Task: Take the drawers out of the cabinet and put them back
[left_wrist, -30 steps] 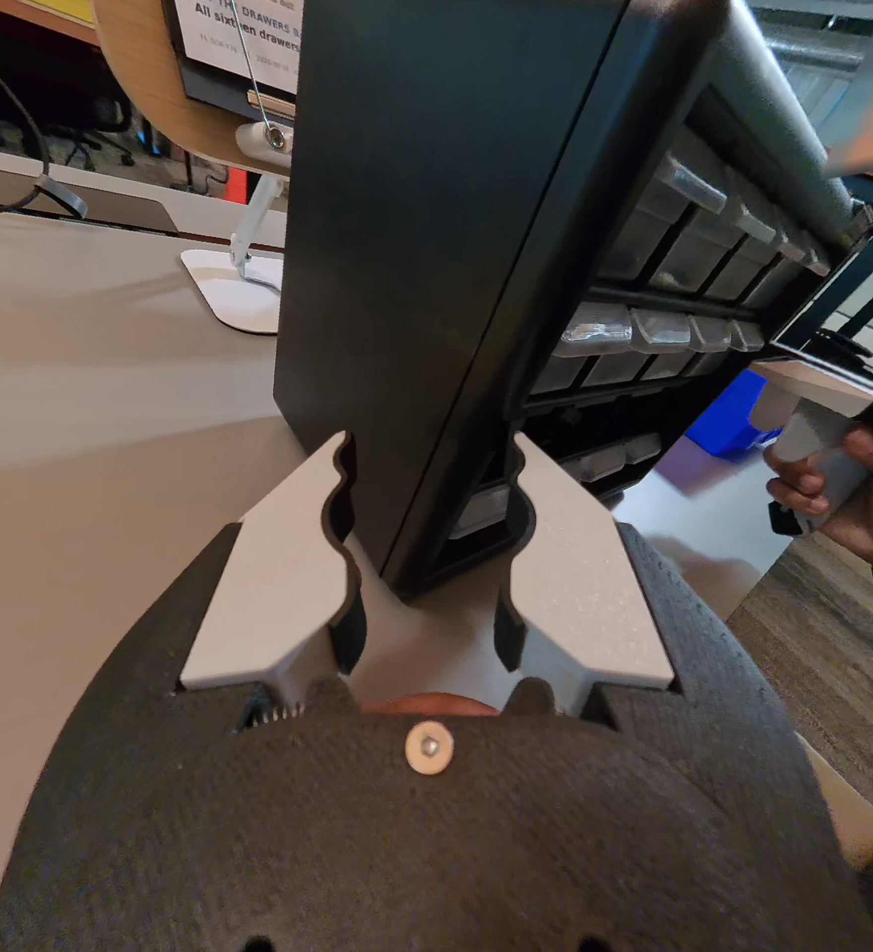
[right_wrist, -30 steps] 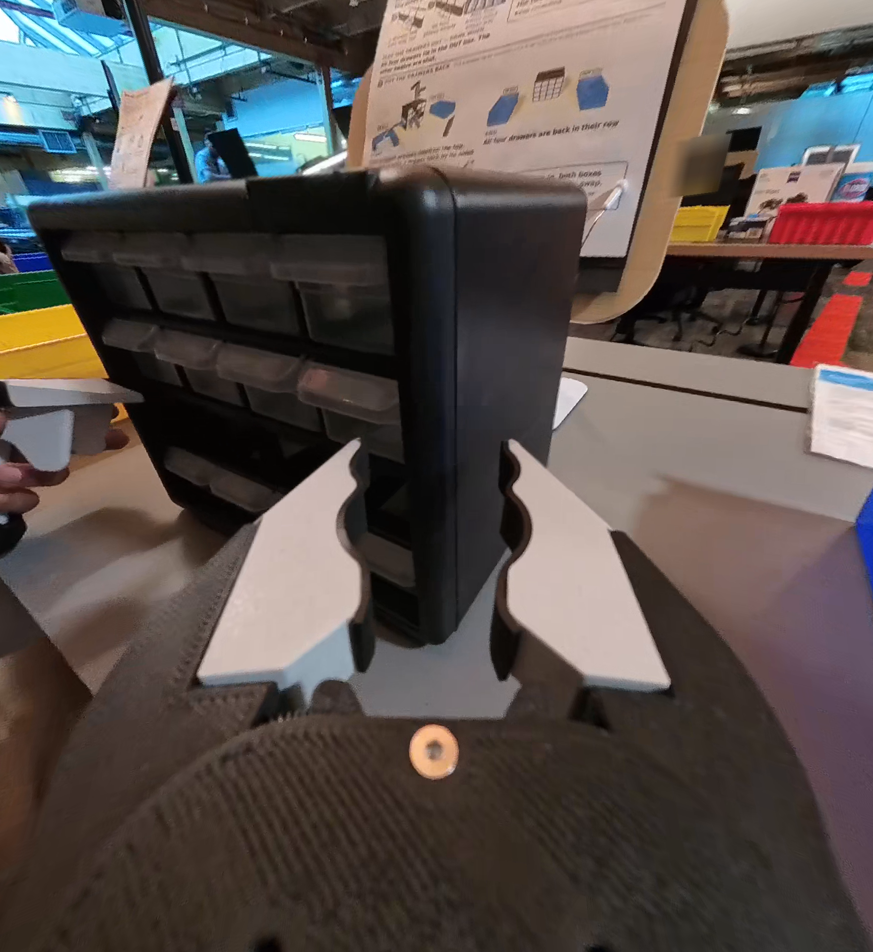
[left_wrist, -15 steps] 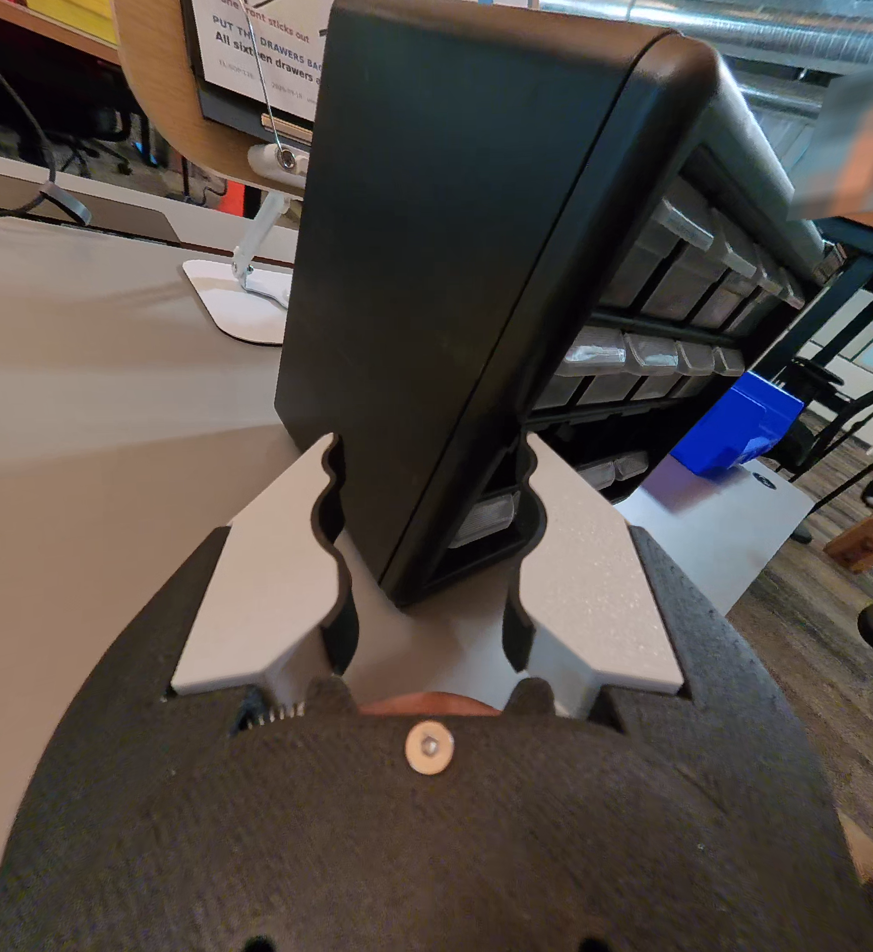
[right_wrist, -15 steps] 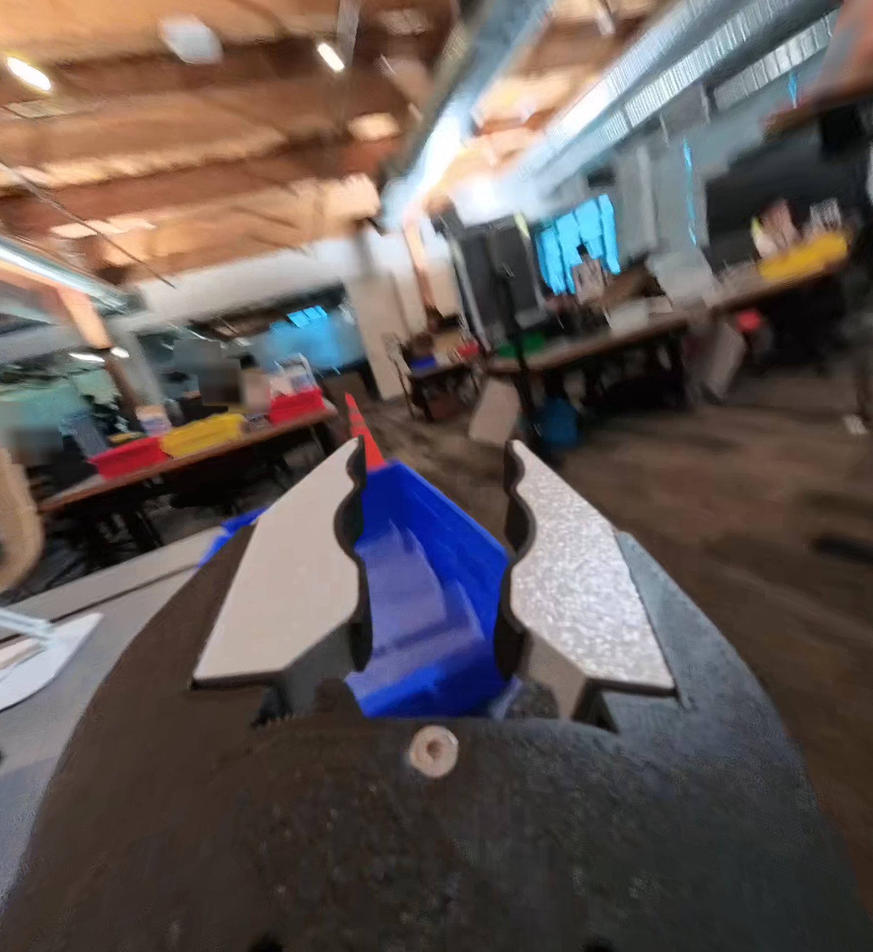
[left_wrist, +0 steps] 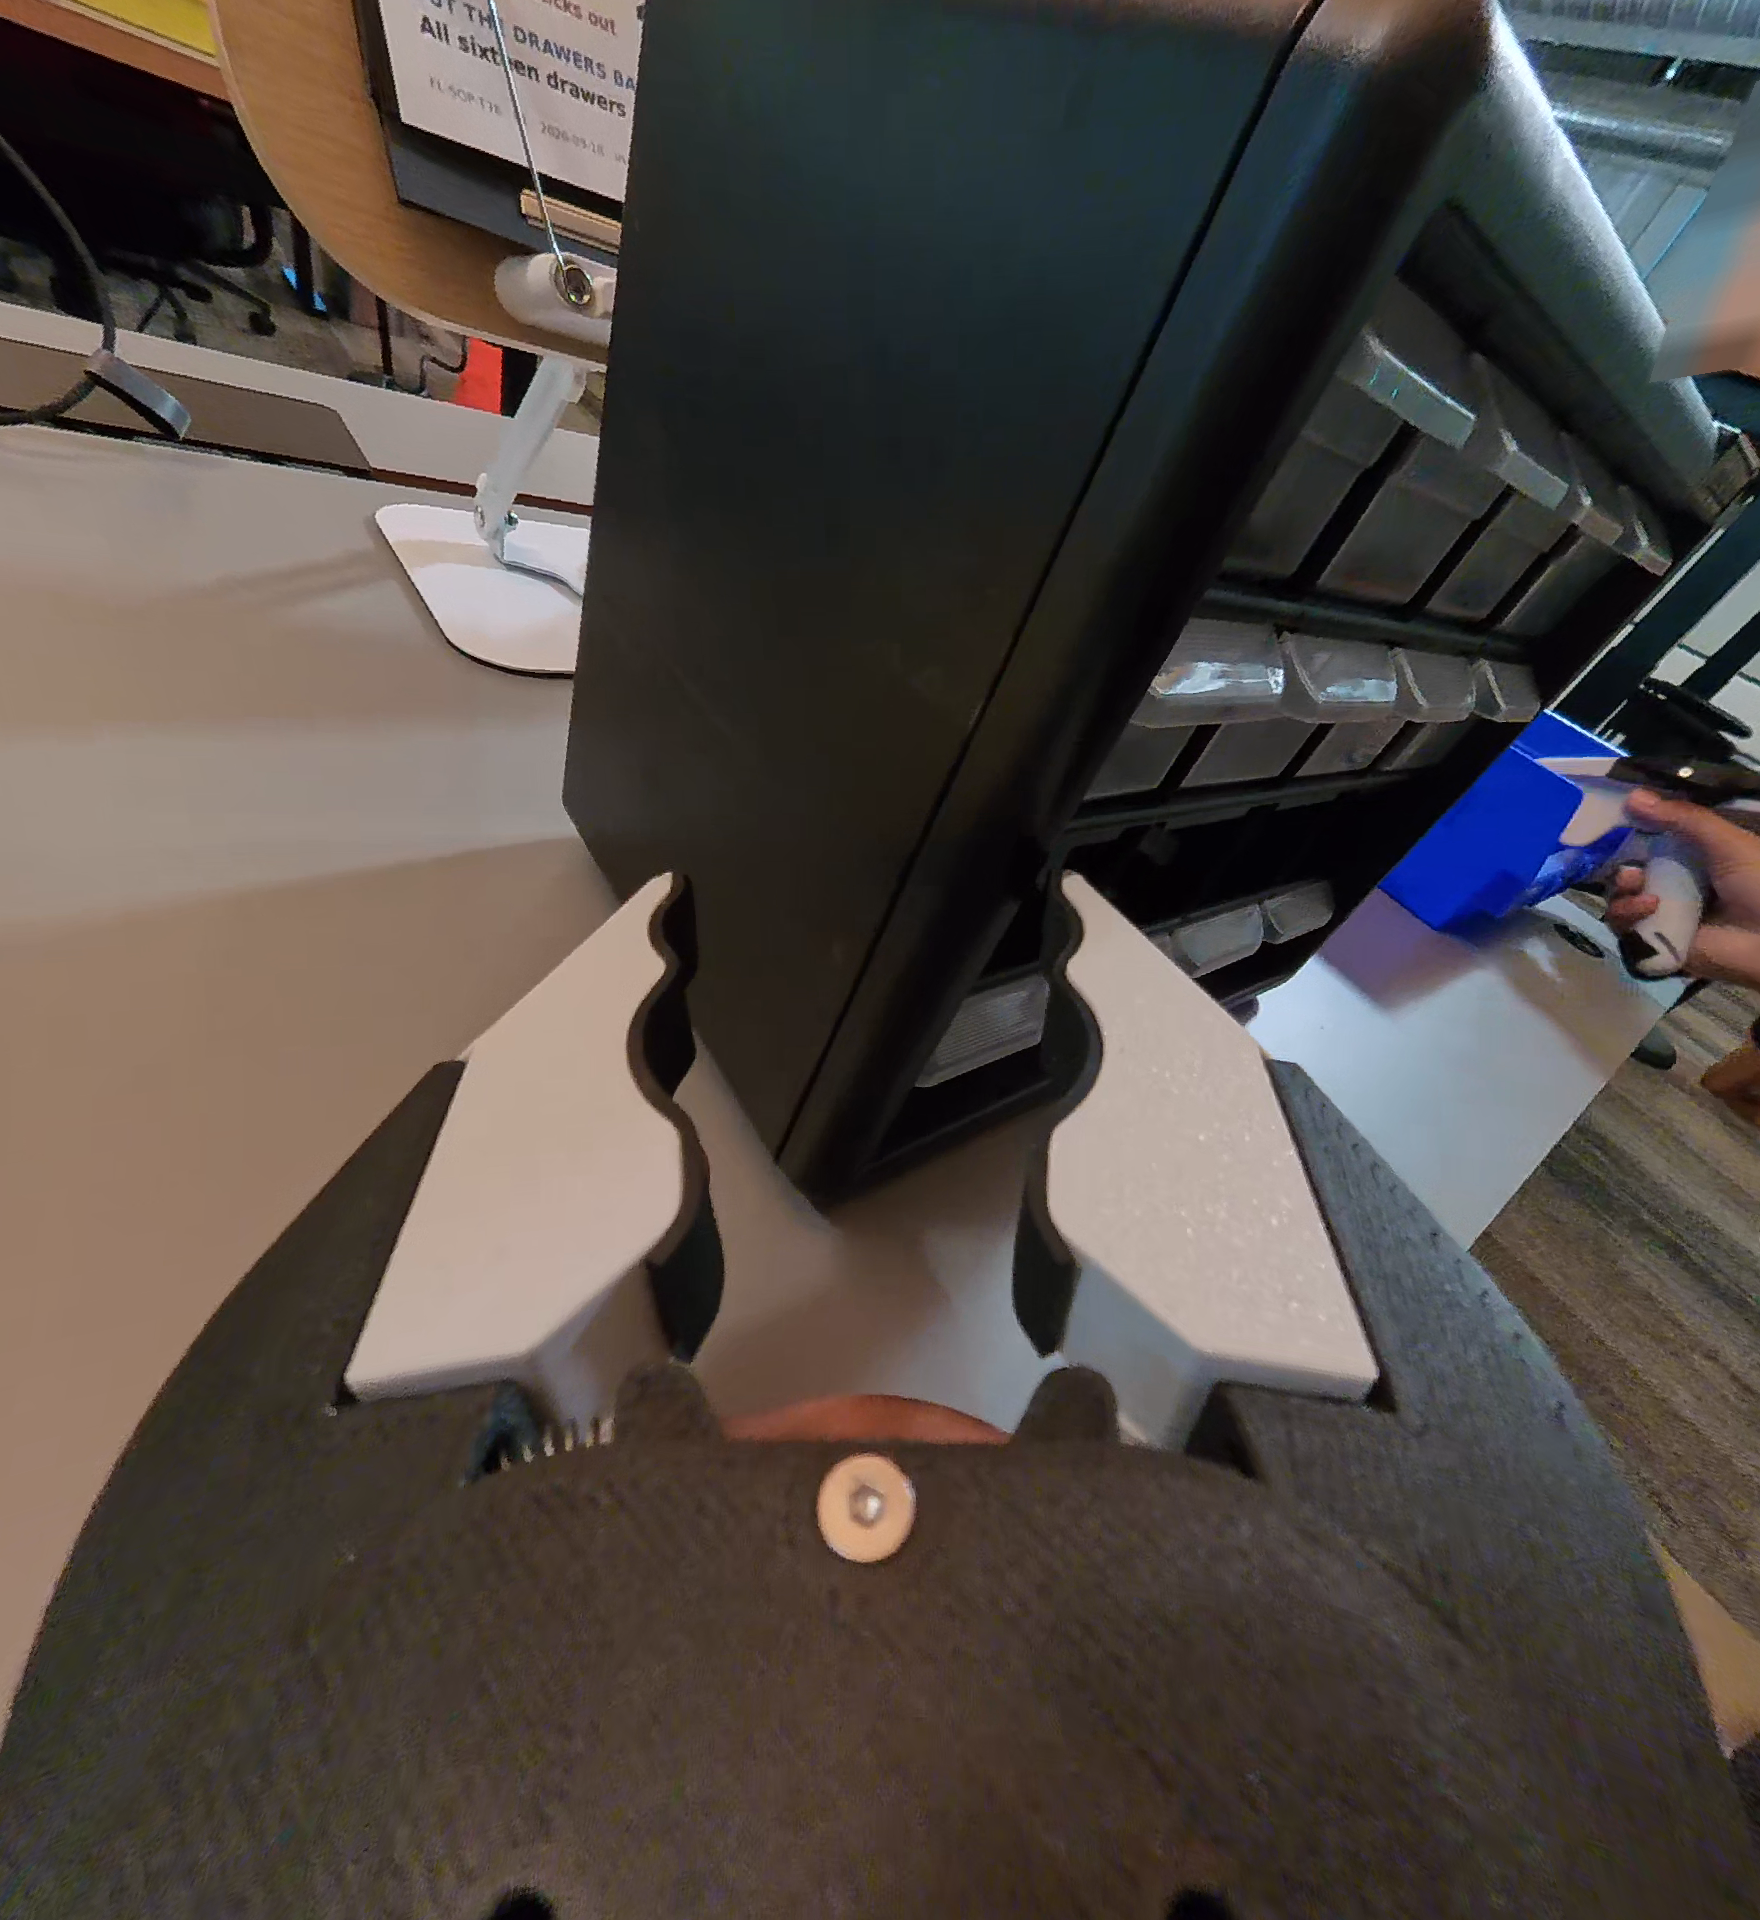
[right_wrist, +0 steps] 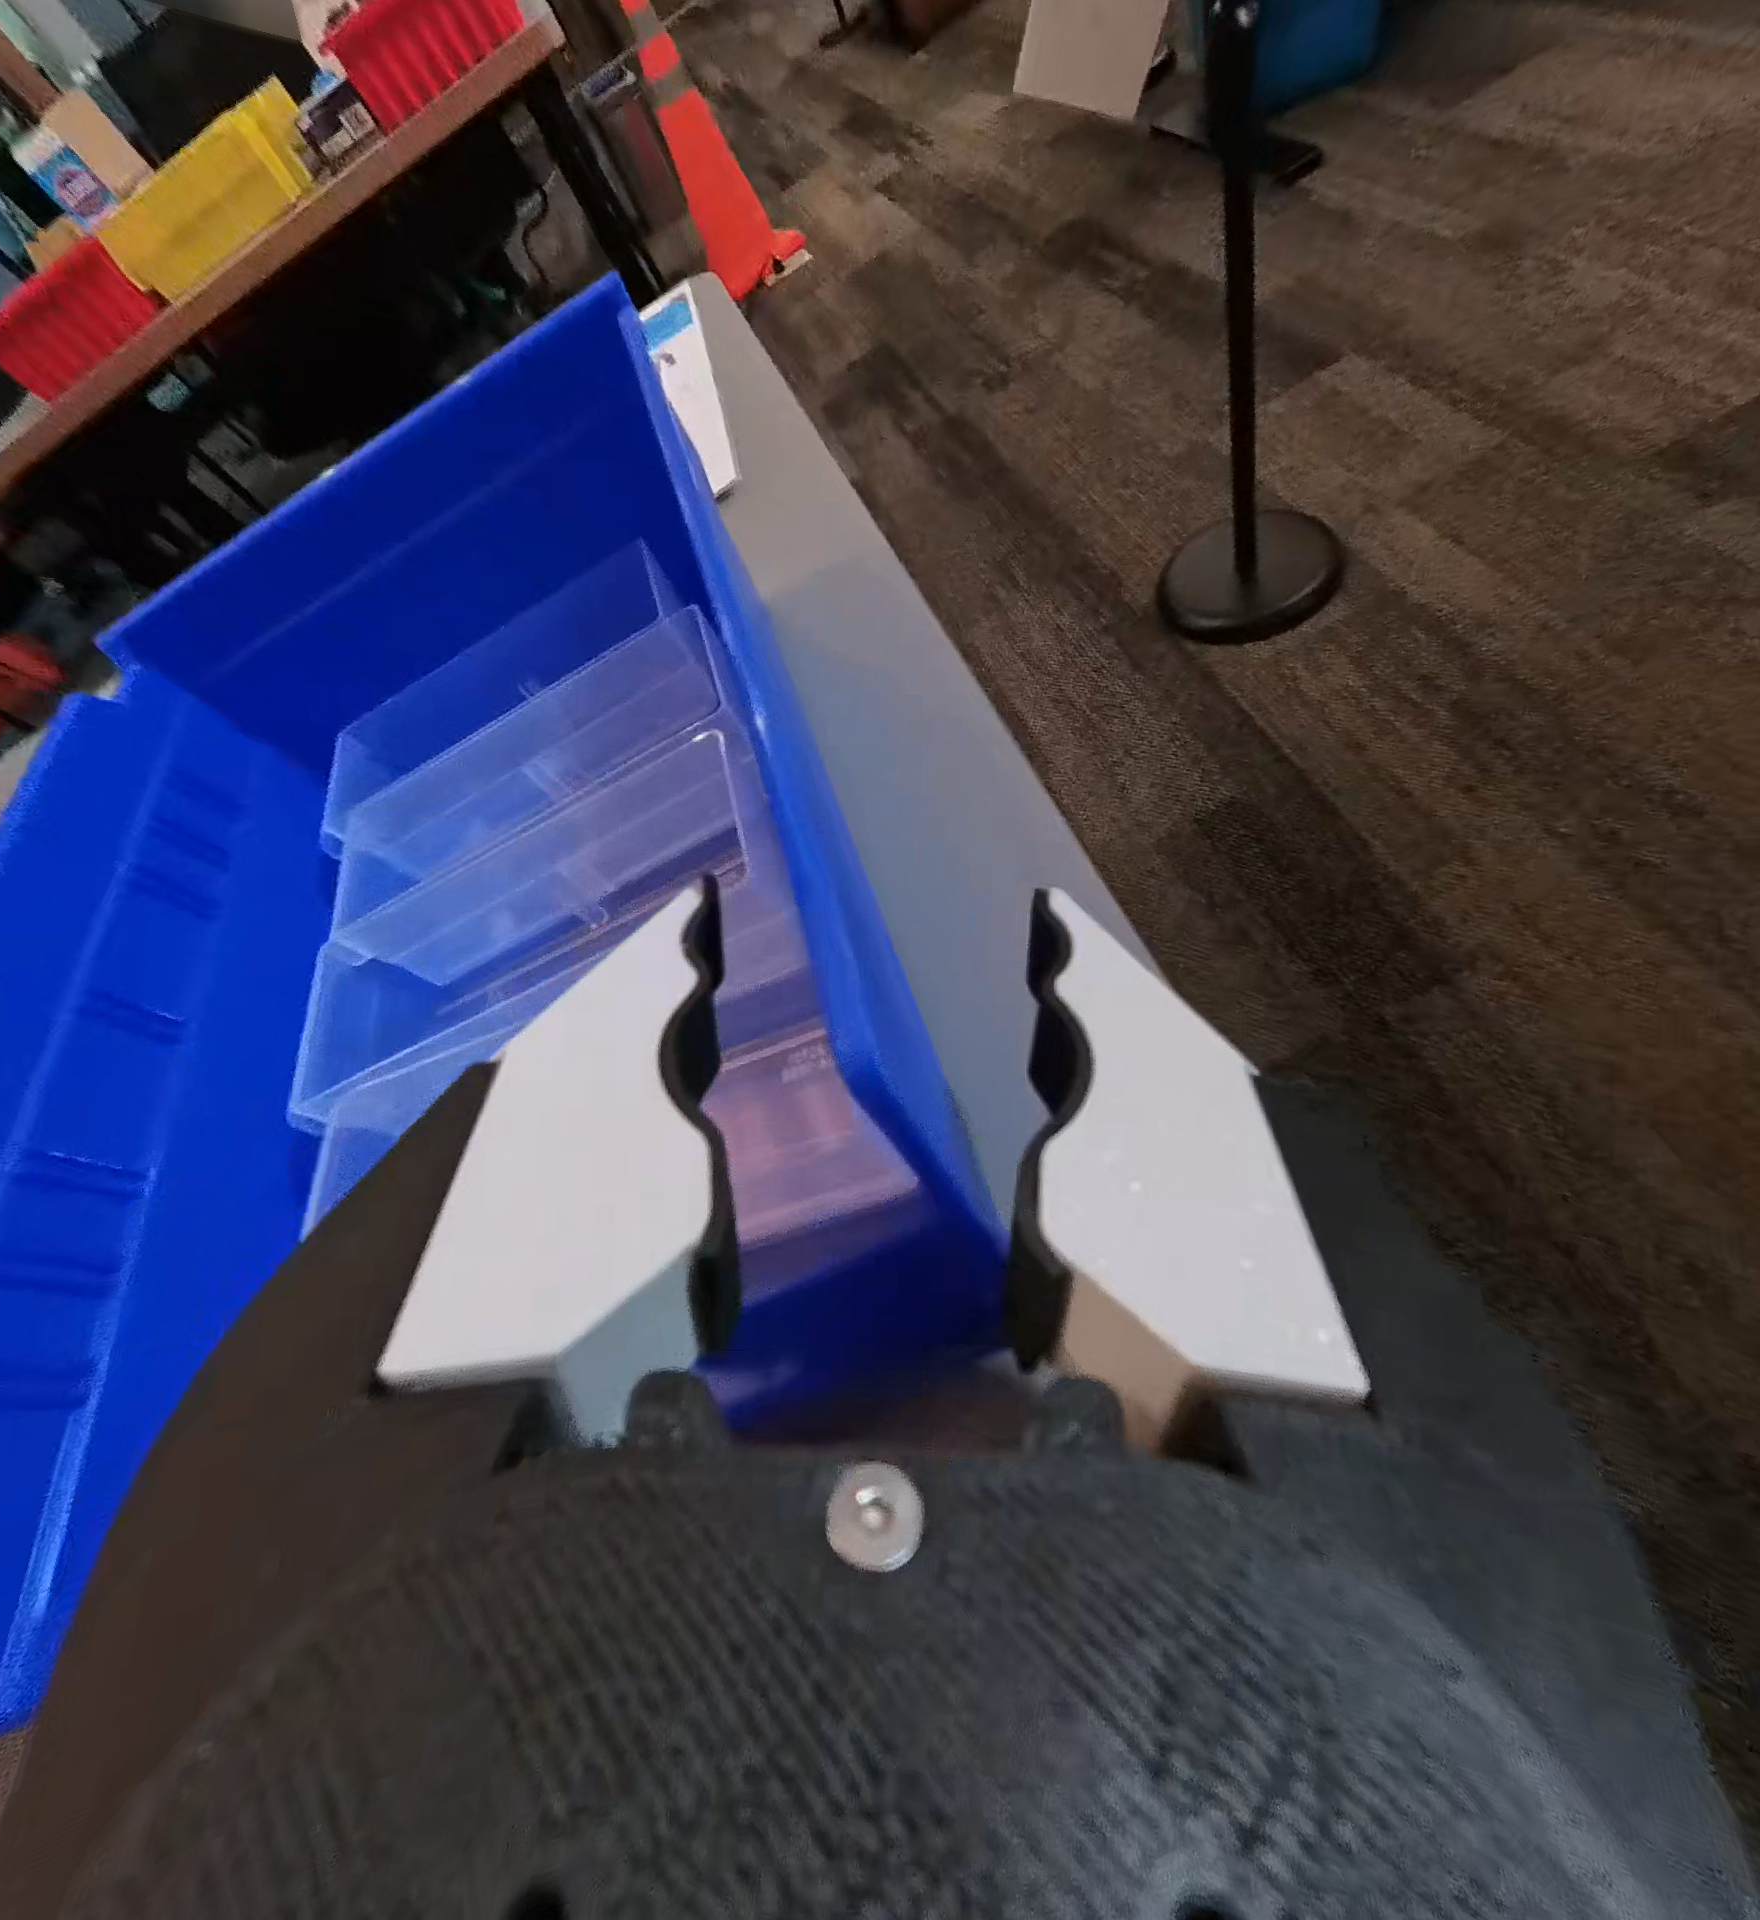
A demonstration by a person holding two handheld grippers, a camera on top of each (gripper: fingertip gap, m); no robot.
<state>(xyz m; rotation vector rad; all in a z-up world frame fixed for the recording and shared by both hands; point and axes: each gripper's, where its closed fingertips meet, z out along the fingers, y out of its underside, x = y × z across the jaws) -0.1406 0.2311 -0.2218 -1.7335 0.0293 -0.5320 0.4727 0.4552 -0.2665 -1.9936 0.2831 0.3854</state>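
Note:
The black cabinet (left_wrist: 855,520) stands on the table, tilted in the left wrist view. Clear drawers (left_wrist: 1416,499) fill its upper rows, and some lower slots look empty. My left gripper (left_wrist: 865,883) is open, and its fingers straddle the cabinet's lower left front corner. My right gripper (right_wrist: 871,904) is open and empty. It hovers over the right wall of a blue bin (right_wrist: 232,935) that holds several clear drawers (right_wrist: 543,790). The right gripper (left_wrist: 1603,831), in a hand, also shows far right in the left wrist view, at the blue bin (left_wrist: 1468,842).
A sign board on a white stand base (left_wrist: 502,603) sits behind the cabinet's left side, with a cable (left_wrist: 97,343) farther left. The table edge (right_wrist: 907,665) runs just right of the bin. Beyond it are floor, a black stanchion (right_wrist: 1250,561) and an orange cone (right_wrist: 720,187). The grippers' ends are close to 65 centimetres from one another.
My right gripper left the cabinet's right corner, swung right, and now points down over the blue bin. My left gripper stays at the cabinet's left corner.

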